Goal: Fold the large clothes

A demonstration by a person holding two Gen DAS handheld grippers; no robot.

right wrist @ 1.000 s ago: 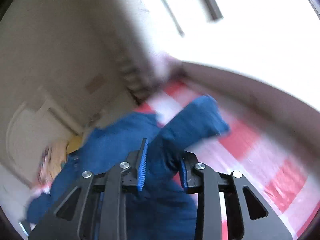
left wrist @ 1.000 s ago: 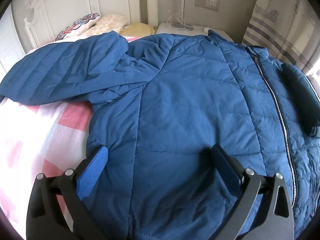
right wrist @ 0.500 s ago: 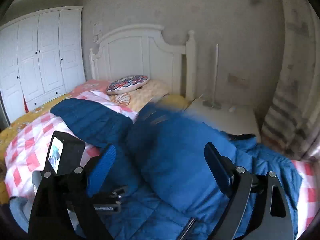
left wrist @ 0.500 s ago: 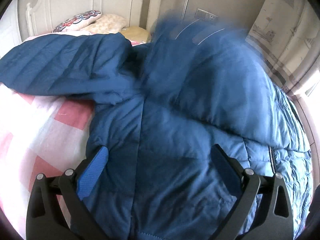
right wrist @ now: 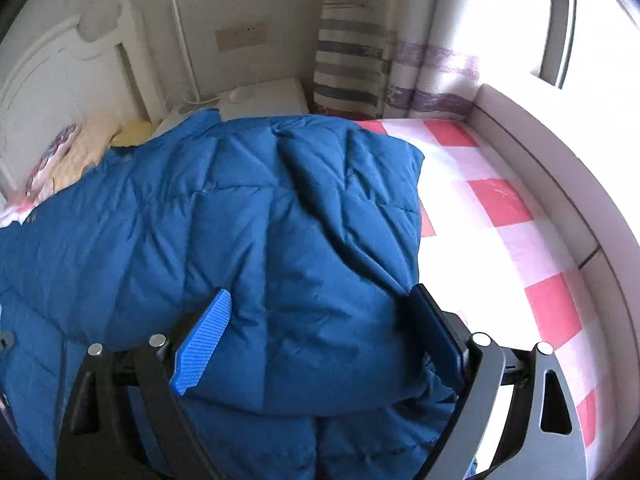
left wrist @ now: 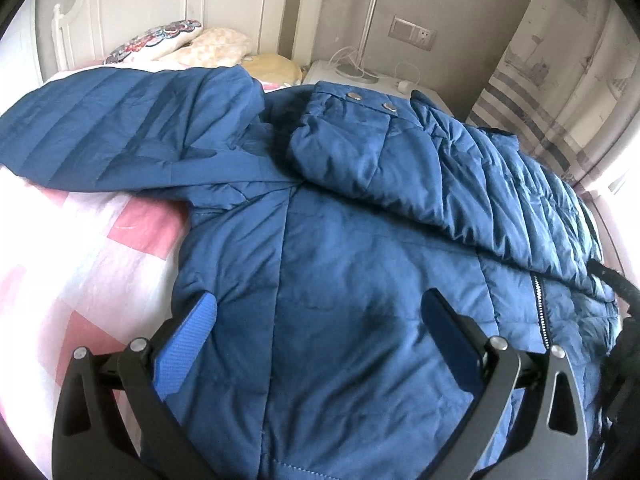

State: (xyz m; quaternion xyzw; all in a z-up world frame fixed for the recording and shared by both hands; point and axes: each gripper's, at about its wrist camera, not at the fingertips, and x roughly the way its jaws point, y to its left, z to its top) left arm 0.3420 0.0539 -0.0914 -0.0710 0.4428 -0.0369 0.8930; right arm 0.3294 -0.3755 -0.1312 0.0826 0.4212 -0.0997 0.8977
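The blue padded jacket [left wrist: 360, 288] lies on the checked bed [left wrist: 80, 248], one sleeve [left wrist: 376, 160] folded across its front ahead of the left tongs [left wrist: 318, 336]. Both tongs gape wide, empty; the right tongs [right wrist: 320, 332] hover over the folded edge. The other sleeve [left wrist: 120, 136] probably goes next.

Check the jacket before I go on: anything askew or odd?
Only the fold is lopsided. One sleeve lies folded across the blue puffer jacket, its snap cuff near the collar; the other sleeve sprawls out over the checked bedsheet. No damage shows. Both grippers are open.
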